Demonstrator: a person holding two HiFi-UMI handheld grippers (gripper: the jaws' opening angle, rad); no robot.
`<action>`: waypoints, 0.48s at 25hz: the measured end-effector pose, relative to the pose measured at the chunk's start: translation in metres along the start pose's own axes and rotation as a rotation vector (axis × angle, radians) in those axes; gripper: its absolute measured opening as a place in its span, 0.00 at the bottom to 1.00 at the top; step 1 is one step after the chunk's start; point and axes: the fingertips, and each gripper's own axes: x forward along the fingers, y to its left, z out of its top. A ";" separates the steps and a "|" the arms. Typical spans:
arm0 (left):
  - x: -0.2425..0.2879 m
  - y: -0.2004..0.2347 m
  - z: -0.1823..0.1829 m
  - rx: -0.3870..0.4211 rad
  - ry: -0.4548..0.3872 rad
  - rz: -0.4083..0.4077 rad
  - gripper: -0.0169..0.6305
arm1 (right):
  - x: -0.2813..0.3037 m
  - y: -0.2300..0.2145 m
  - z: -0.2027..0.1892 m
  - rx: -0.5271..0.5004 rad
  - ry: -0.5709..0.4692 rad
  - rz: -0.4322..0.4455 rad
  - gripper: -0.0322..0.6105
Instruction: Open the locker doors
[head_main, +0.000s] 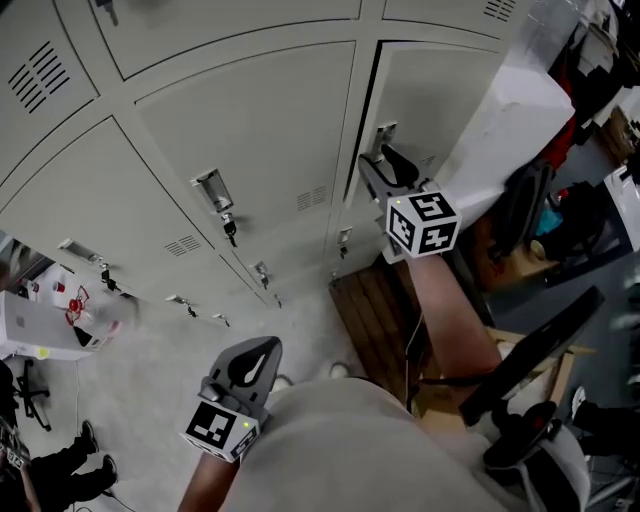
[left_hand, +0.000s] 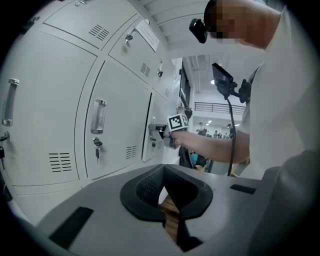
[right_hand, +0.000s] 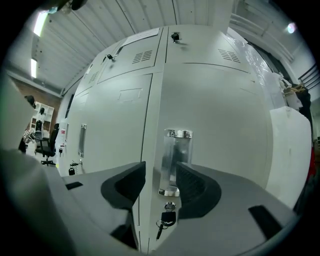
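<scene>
At the locker door (right_hand: 225, 115), the right gripper (right_hand: 161, 176) stands open with the handle (right_hand: 177, 155) between its jaws, where an off-centre squeeze could slip off the polished metal.

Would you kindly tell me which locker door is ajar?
The door in front of the right gripper: a dark gap shows along its handle edge, whereas the neighbouring doors sit flush and shut.

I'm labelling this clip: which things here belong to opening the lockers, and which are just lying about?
Job: grey metal locker door, its chrome bar handle, black-headed key below, open right gripper.
Lying about: brown slatted wooden pallet, black office chair.
</scene>
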 end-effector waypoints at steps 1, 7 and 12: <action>-0.001 0.004 -0.001 0.000 0.000 0.002 0.04 | 0.003 -0.001 0.001 0.001 -0.001 -0.007 0.28; -0.010 0.022 0.000 0.015 0.007 0.010 0.04 | 0.014 -0.006 0.003 0.062 -0.001 -0.040 0.28; -0.015 0.031 -0.001 0.007 0.009 0.013 0.04 | 0.015 -0.005 0.002 0.073 -0.002 -0.074 0.22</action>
